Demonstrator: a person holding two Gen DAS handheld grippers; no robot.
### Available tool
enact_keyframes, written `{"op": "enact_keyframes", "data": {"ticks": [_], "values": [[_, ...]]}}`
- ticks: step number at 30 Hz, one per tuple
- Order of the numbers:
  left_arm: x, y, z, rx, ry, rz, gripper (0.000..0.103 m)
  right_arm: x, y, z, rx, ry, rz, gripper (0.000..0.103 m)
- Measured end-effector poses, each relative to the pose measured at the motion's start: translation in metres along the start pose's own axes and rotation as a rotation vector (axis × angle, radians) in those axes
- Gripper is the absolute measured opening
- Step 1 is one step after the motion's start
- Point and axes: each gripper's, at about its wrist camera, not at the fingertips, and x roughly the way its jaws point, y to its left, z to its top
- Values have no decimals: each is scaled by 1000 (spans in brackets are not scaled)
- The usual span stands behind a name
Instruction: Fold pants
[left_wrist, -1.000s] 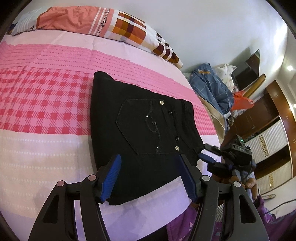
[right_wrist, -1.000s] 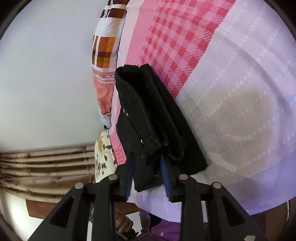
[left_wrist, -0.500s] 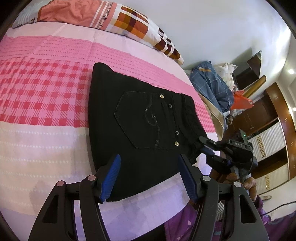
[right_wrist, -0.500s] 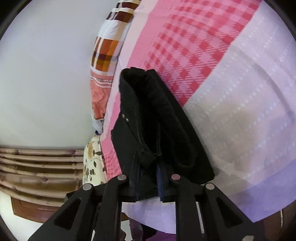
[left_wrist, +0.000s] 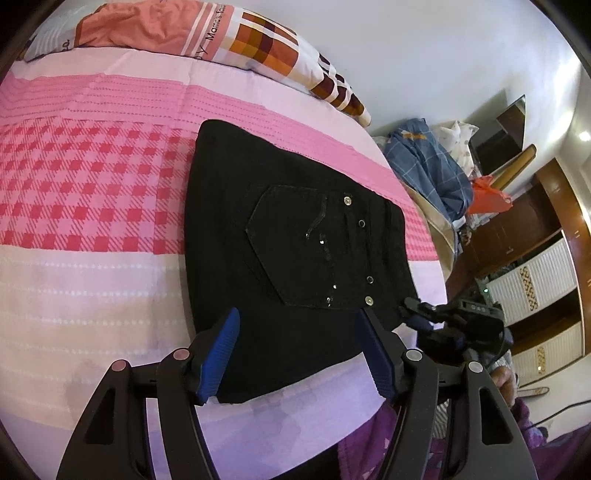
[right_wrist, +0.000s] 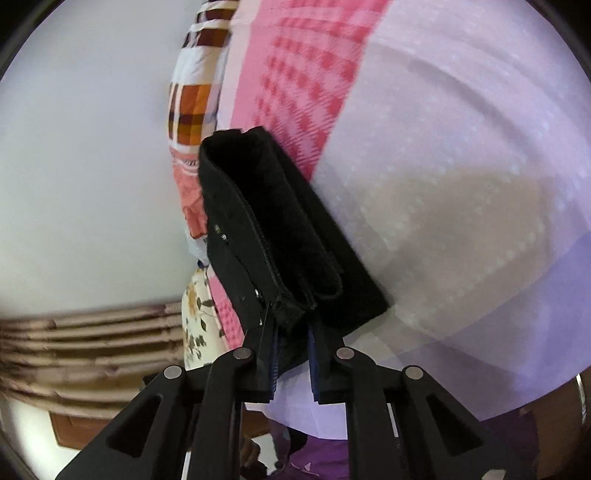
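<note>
Black folded pants (left_wrist: 291, 251) lie on the pink checked bedsheet (left_wrist: 85, 206), back pocket with studs facing up. My left gripper (left_wrist: 295, 343) is open, its blue-padded fingers held just above the near edge of the pants, holding nothing. My right gripper (left_wrist: 417, 317) shows at the right corner of the pants in the left wrist view. In the right wrist view the right gripper (right_wrist: 293, 350) is shut on the waistband corner of the pants (right_wrist: 280, 229), lifting the stacked layers edge-on.
A patchwork pillow (left_wrist: 229, 40) lies at the head of the bed. A pile of blue plaid clothes (left_wrist: 432, 173) sits beyond the bed's right side, with wooden cabinets (left_wrist: 535, 258) behind. The bed's near edge is close under the grippers.
My right gripper has closed tighter on the pants' corner and tilted, raising that edge. My left gripper has stayed open, drifting slightly over the near edge.
</note>
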Motion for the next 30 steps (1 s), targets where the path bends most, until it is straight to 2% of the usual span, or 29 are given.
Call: {"op": "enact_keyframes", "data": {"ticks": [9, 13, 17, 19, 21, 26, 30], "values": [[6, 6, 2, -13, -9, 23, 66, -1, -1, 2, -2, 17, 17, 18], [4, 0, 3, 40, -33, 83, 66, -10, 7, 1, -25, -4, -18, 20], [3, -7, 3, 111, -60, 170, 66, -30, 32, 2, -157, -88, -158, 28], [2, -11, 3, 139, -76, 201, 66, -35, 48, 3, -242, -124, -212, 38], [2, -13, 2, 160, -89, 236, 66, -33, 60, 4, -303, -138, -246, 56], [3, -16, 1, 219, -94, 325, 66, -4, 80, 1, -456, -130, -349, 60], [5, -16, 2, 232, -89, 351, 66, 15, 81, 4, -485, -103, -376, 60]]}}
